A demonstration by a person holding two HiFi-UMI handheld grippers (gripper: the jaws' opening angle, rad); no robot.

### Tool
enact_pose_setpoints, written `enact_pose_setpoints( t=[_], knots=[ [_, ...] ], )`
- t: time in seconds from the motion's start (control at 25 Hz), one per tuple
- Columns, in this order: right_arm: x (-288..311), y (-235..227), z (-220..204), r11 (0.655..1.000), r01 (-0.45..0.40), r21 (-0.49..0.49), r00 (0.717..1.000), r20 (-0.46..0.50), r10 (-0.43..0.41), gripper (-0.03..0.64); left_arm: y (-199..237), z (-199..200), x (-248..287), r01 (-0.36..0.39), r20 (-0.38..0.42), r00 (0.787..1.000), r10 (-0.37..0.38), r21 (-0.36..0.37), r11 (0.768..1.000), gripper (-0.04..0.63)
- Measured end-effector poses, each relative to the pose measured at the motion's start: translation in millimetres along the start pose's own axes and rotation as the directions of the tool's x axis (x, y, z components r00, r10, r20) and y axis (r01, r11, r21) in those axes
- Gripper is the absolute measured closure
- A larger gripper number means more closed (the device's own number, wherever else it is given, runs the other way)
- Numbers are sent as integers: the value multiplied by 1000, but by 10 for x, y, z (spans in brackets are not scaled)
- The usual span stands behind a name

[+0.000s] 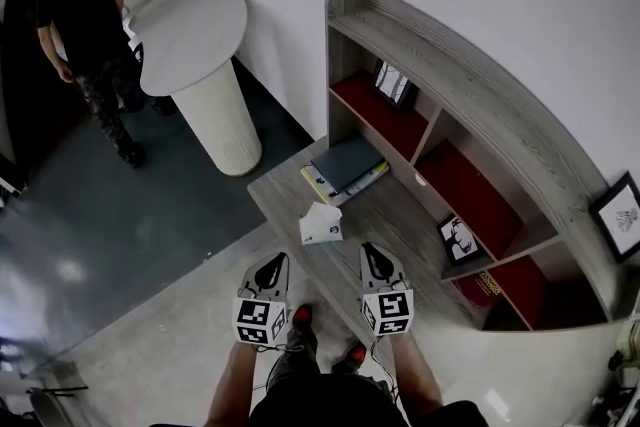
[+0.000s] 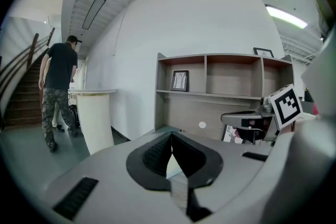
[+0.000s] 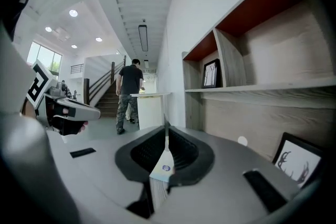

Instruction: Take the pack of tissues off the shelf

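The white pack of tissues (image 1: 321,225) lies on the grey wooden desk board (image 1: 285,190) in front of the shelf unit (image 1: 470,85), near the board's front edge. My left gripper (image 1: 279,259) hovers just short of it on the left, jaws together, nothing held. On the right, my right gripper (image 1: 369,248) is also shut and empty, a little apart from the pack. In the right gripper view the tips (image 3: 167,128) meet, and the pack (image 3: 161,169) with its blue logo shows below through the gap. The left gripper view shows its jaws (image 2: 171,135) touching at the tip.
Two books (image 1: 346,167) lie on the board behind the pack. Framed pictures (image 1: 393,83) (image 1: 458,237) stand in the shelf's red-backed compartments, another (image 1: 617,213) on top. A white round pedestal table (image 1: 190,35) stands to the left, and a person (image 1: 88,25) walks away beyond it.
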State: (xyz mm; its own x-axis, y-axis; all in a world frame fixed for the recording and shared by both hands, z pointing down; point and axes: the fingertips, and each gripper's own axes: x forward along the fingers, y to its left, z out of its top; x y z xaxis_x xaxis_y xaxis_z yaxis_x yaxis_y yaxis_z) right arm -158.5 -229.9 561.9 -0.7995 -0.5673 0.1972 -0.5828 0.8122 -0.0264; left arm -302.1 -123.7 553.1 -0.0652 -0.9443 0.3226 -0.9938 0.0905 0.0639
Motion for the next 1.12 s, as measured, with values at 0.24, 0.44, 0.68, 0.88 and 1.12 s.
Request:
enact_pose_setpoints(
  t=[0.24, 0.44, 0.68, 0.88, 1.12],
  knots=[
    [-391, -2, 253, 1000, -4, 7, 999, 42, 4, 581, -282, 179, -226, 5, 41, 999, -6, 24, 1000, 588],
    [-737, -52, 355, 1000, 11, -29, 998, 70, -9, 583, -542, 257, -370, 13, 72, 997, -16, 42, 999, 588],
    [-1104, -183, 289, 999, 15, -39, 998, 68, -13, 583, -861, 188, -477, 23, 68, 997, -27, 56, 998, 588],
    [-1341, -259, 193, 999, 17, -39, 998, 59, -15, 583, -1046, 134, -559, 23, 67, 997, -26, 52, 998, 588],
    [-1557, -343, 115, 1000, 23, -12, 998, 55, -22, 583, -1198, 64, -614, 26, 53, 998, -29, 52, 998, 588]
  ],
)
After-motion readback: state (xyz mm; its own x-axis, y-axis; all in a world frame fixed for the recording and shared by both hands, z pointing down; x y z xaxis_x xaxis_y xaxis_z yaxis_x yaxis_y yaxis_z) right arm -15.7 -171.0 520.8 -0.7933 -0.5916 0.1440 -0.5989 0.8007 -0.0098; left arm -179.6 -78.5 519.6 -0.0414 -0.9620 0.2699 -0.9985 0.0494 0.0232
